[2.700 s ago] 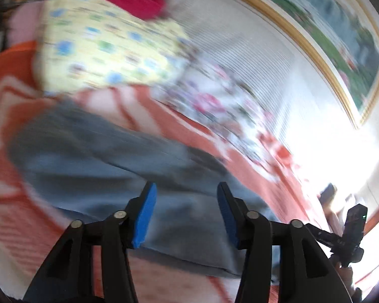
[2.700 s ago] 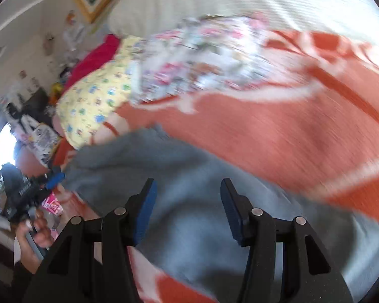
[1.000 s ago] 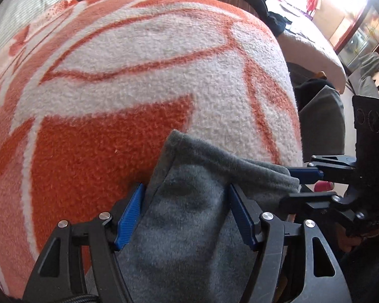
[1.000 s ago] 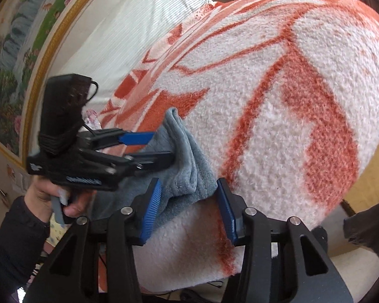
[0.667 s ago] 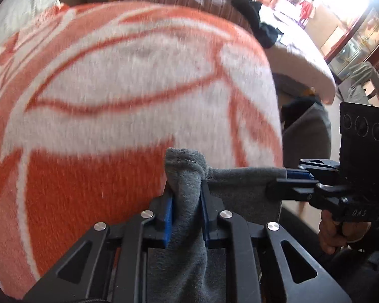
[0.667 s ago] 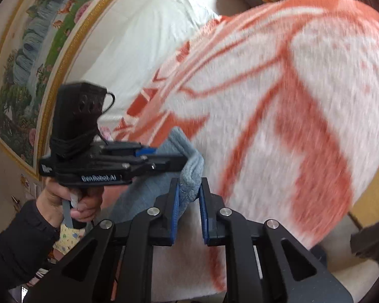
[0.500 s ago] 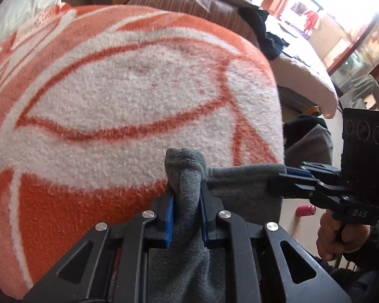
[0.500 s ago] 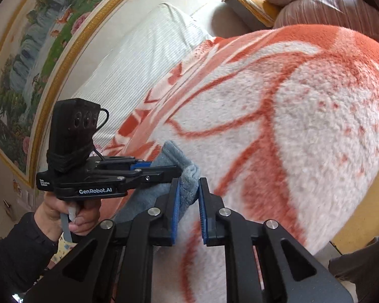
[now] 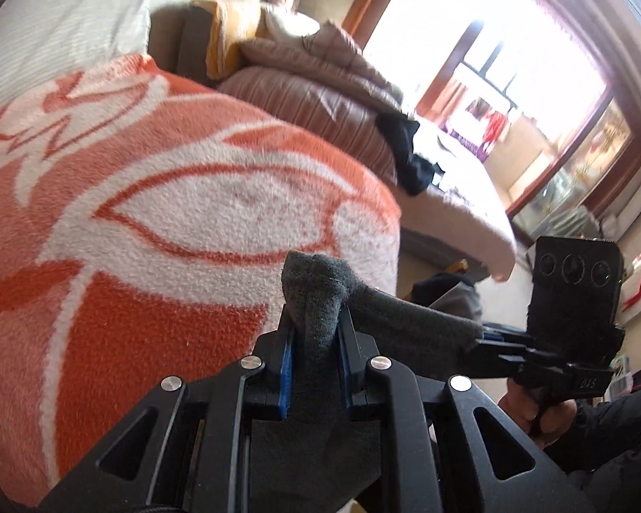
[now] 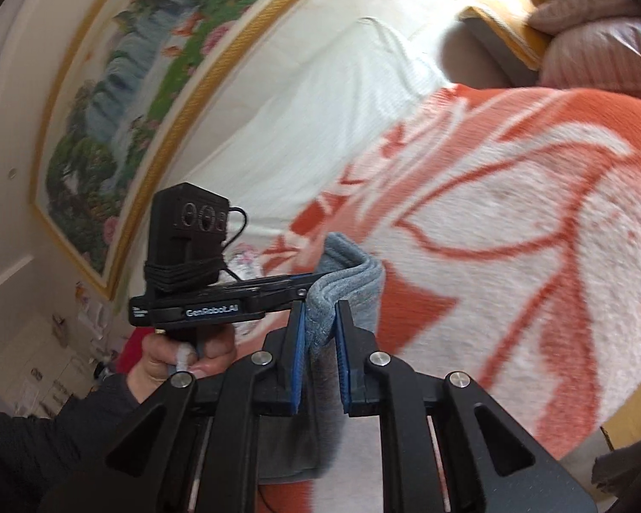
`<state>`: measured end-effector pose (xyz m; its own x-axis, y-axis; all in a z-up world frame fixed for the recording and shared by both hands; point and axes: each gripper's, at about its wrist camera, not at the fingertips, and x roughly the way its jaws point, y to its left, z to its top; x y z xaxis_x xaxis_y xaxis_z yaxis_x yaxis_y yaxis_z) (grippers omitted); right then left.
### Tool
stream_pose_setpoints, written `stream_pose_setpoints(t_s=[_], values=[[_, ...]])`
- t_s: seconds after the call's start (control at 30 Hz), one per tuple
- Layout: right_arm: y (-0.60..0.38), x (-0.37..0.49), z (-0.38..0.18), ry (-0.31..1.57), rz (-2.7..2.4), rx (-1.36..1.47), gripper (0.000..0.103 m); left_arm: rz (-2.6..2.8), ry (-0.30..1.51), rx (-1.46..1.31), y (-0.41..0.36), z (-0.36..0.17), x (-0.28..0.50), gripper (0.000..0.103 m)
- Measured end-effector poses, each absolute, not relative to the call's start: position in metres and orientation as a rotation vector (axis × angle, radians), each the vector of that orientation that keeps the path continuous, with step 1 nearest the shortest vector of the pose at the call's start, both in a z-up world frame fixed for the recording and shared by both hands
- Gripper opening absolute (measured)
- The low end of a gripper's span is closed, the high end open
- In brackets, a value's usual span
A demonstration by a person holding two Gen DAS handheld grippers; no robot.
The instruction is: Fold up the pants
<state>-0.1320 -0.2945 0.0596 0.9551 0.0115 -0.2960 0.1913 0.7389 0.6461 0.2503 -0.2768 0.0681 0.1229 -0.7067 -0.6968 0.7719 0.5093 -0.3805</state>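
Observation:
The grey pants [image 9: 316, 299] are pinched at one end by both grippers and lifted off the orange-and-white blanket [image 9: 158, 222]. My left gripper [image 9: 315, 333] is shut on one corner of the hem; the cloth hangs down between its arms. My right gripper [image 10: 320, 320] is shut on the other corner [image 10: 346, 273]. The right gripper also shows in the left wrist view [image 9: 491, 337], with the edge stretched between the two. The left gripper shows in the right wrist view [image 10: 295, 286]. The rest of the pants is hidden below.
The blanket [image 10: 513, 231] covers a bed. A brown padded quilt [image 9: 312, 98] and dark clothes [image 9: 410, 158] lie beyond its end. A white headboard cushion [image 10: 320, 128] and a framed painting [image 10: 141, 85] are behind. A bright window [image 9: 513, 64] lies far right.
Both grippers closed on the pants' end, which lay flat on the blanket a second ago, and have since lifted it up off the blanket.

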Motion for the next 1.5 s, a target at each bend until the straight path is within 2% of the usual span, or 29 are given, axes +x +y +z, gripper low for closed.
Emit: stream_pose_setpoints(t_s=[0.2, 0.57, 0.93, 1.5], values=[[-0.253, -0.107, 0.081, 0.287, 0.037, 0.695, 0.014, -1.033, 0.875, -0.067, -0.204, 0.092, 0.233, 0.016], [-0.181, -0.049, 0.087, 0.376, 0.225, 0.650, 0.015, -0.926, 0.789, -0.255, -0.102, 0.092, 0.201, 0.016], [-0.137, -0.009, 0.064, 0.475, 0.341, 0.636, 0.015, -0.825, 0.768, -0.462, -0.018, 0.051, 0.178, 0.017], [-0.073, 0.067, -0.007, 0.670, 0.498, 0.690, 0.015, -0.626, 0.801, -0.720, 0.105, -0.038, 0.148, 0.018]])
